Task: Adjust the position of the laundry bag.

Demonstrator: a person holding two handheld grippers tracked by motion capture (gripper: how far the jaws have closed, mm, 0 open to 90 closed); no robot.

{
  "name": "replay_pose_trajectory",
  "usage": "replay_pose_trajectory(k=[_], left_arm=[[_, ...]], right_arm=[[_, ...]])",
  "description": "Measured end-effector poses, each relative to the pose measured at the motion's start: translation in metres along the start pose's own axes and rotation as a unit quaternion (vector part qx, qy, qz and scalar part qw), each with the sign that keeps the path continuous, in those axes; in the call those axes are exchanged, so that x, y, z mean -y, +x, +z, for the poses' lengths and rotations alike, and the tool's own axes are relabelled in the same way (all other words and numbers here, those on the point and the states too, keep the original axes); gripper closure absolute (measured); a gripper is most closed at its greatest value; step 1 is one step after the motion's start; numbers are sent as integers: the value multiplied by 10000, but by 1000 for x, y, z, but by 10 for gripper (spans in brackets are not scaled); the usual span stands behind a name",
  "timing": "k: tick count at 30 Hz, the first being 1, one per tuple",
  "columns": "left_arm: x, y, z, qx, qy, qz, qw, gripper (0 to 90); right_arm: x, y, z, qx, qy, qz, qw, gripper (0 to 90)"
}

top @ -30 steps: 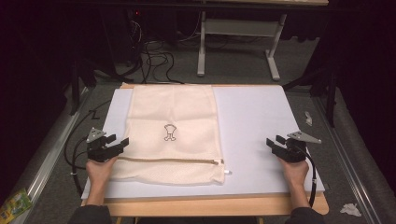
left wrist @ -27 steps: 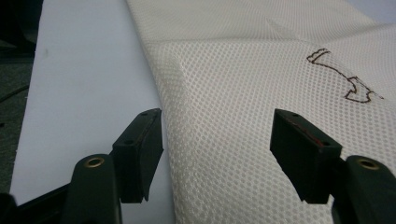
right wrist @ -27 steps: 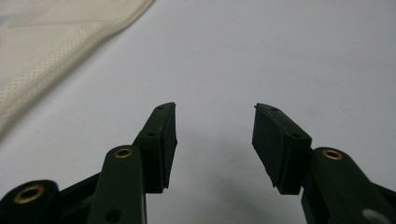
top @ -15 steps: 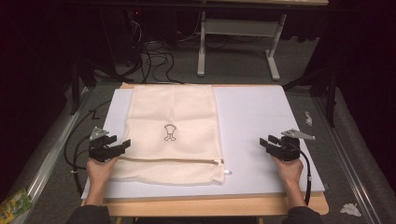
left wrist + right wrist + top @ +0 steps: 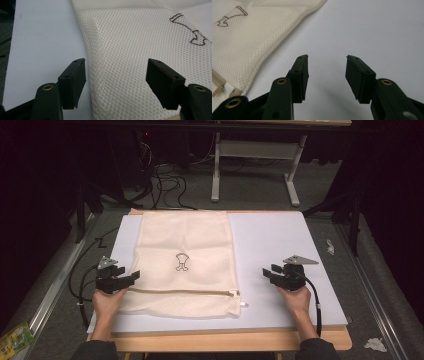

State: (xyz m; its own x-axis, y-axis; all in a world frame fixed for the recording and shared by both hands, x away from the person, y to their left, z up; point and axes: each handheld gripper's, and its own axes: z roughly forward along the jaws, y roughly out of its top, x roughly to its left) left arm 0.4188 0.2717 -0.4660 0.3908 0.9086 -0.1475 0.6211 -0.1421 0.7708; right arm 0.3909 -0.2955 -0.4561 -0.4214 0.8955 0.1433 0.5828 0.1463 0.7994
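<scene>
Rightward no longer: the right gripper (image 5: 274, 274) has slid inward across the bare white mat (image 5: 280, 240) over the last second, closing on the mesh laundry bag (image 5: 185, 240) from the open side of the table. It is not there yet; a strip of mat separates it from the bag's near right corner. The left gripper (image 5: 131, 277) has barely shifted and sits at the bag's left edge, just above the zipper (image 5: 180, 291).

That reads as both hands lining up to take the bag by its two sides, probably for a fold or a lift.

From above, the bag lies flat on the left half of the mat, zipper end toward the person. The left gripper view adds what the overhead cannot: its jaws stand wide apart, straddling the bag's side seam (image 5: 100, 62), one over mat, one over mesh, nothing pinched. The right gripper view shows jaws likewise apart over bare mat, with the zipper's end tab (image 5: 227, 91) just off to one side.
</scene>
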Motion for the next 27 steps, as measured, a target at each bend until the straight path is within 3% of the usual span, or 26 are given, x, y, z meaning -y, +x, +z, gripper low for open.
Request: replay_pose_trajectory(k=[5,9,13,14,17,27], left_arm=[[-3,-2,2,-40,64,-69,9999,344],[-7,-6,5,-142,220,64,9996,354],[-9,-5,7,-172,263,-20,9995,354],[-10,-5,7,-165,282,-49,9995,355],[-9,-6,10,-173,384,-72,9991,367],[-8,-4,13,-204,398,-155,9989,394]], right_arm=[[-8,8,6,-114,195,-43,9997,541],[-15,17,14,-280,433,-22,9987,543],[-18,23,21,-372,493,-64,9981,538],[-21,28,25,-497,565,47,9972,540],[-26,36,32,-595,717,18,9956,545],[-35,55,52,-890,1012,-41,9909,530]])
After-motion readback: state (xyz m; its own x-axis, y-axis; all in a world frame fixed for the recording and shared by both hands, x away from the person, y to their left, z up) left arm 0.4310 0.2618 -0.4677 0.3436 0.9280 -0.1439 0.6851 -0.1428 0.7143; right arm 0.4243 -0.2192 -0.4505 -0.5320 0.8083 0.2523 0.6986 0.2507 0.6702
